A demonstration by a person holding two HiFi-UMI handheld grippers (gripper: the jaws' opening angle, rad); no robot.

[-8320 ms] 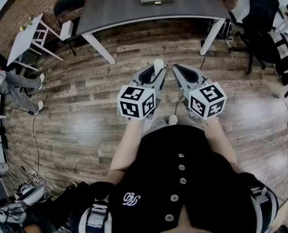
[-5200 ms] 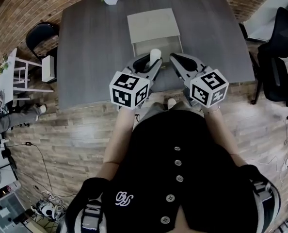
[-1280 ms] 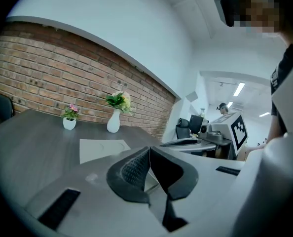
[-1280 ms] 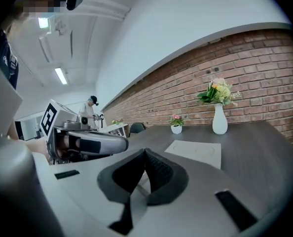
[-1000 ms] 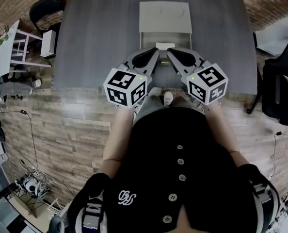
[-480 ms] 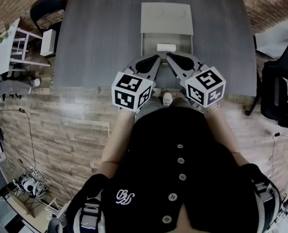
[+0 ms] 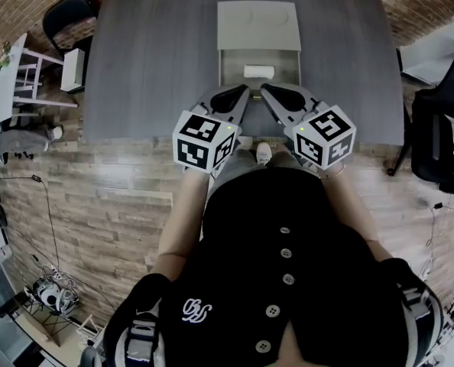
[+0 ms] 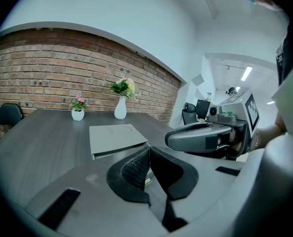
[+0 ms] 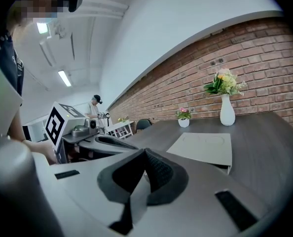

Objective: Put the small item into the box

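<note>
Small item (image 7: 259, 71), white and oblong, lies crosswise in the open tray of the box (image 7: 235, 61), which sits on the grey desk (image 7: 150, 67) with its flat lid (image 7: 257, 23) folded out on the far side. In the head view both tools are on the person's side of the box, above the near part of the desk, side by side and angled so that their tips point inward toward the tray. The left tool (image 7: 246, 90) and the right tool (image 7: 264, 90) are near each other but apart, and neither touches the small item. The left gripper view shows the left tool (image 8: 149, 151) with its dark ribbed pads pressed together and nothing between them. The box lid (image 8: 117, 137) lies beyond it, and the right tool (image 8: 201, 136) is alongside at the right. The right gripper view shows the same on that side: the right tool (image 9: 145, 154) is closed tight and empty, the box (image 9: 203, 147) is ahead to the right and the left tool (image 9: 104, 142) is at the left. At the far end of the desk, by the brick wall, stand a white vase of flowers (image 9: 227, 110) and a small flower pot (image 9: 184, 122).
</note>
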